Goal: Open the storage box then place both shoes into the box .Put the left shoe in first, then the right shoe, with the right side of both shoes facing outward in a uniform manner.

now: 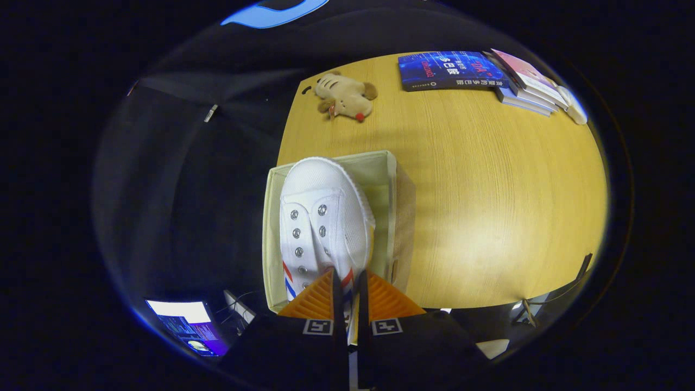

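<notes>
A white canvas shoe (320, 217) with metal eyelets and red and blue side stripes hangs toe-forward over the open cream fabric storage box (388, 179). My gripper (347, 282) is shut on the shoe's side wall near the heel, with both fingers pressing a thin edge of it. The shoe fills the left part of the box opening. The box stands at the near left corner of the wooden table (488, 206). What lies inside the box under the shoe is hidden.
A plush toy (345, 96) lies on the table beyond the box. A stack of books (478, 73) sits at the far right of the table. Black cloth hangs to the left, and a lit screen (187, 325) shows low on the left.
</notes>
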`<state>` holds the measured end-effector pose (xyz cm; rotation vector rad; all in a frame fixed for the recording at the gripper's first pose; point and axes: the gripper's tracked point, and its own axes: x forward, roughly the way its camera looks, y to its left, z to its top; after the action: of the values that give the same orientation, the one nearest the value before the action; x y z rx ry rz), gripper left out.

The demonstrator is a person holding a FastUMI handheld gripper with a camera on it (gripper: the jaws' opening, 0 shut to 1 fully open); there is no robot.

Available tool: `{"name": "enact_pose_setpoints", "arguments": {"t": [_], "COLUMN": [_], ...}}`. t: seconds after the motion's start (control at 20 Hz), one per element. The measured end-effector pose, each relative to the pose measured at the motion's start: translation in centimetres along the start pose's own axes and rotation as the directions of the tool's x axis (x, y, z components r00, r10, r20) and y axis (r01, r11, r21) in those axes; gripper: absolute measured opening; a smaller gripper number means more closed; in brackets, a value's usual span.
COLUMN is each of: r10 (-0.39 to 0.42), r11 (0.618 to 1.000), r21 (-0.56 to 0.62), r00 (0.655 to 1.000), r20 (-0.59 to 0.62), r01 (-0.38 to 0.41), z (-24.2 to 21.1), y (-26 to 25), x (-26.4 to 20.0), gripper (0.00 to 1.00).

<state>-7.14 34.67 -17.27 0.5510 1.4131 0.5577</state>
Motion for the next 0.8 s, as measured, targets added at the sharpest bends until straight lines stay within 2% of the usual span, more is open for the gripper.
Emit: {"name": "enact_pose_setpoints", "arguments": {"t": [0.2,0.3,0.35,0.45,0.55,0.65,0.75,0.8], "r10": [-0.027,-0.023,-0.012,0.082,0.106,0.112,0.118,0.128], "r11": [1.0,1.0,1.0,0.995,0.992,0.991,0.99,0.989], "r21": [-0.003,0.0,0.005,0.057,0.064,0.061,0.066,0.071], "r00": [1.0,1.0,1.0,0.996,0.993,0.992,0.99,0.988], "r20": [-0.001,0.002,0.01,0.024,0.046,0.062,0.076,0.082], "r01": [0.027,0.023,0.012,-0.084,-0.109,-0.115,-0.123,-0.134], "z": [0.1,0.3,0.5,0.8,1.8,2.1,2.2,2.0], "y": [-0.6,-0.8,-0.8,1.1,1.1,0.7,0.4,0.5], "x": [0.5,0.4,0.3,0.1,-1.1,-1.4,-1.8,-2.0], "gripper": [0.11,0.18,0.22,0.33,0.5,0.82,0.97,0.97]}}
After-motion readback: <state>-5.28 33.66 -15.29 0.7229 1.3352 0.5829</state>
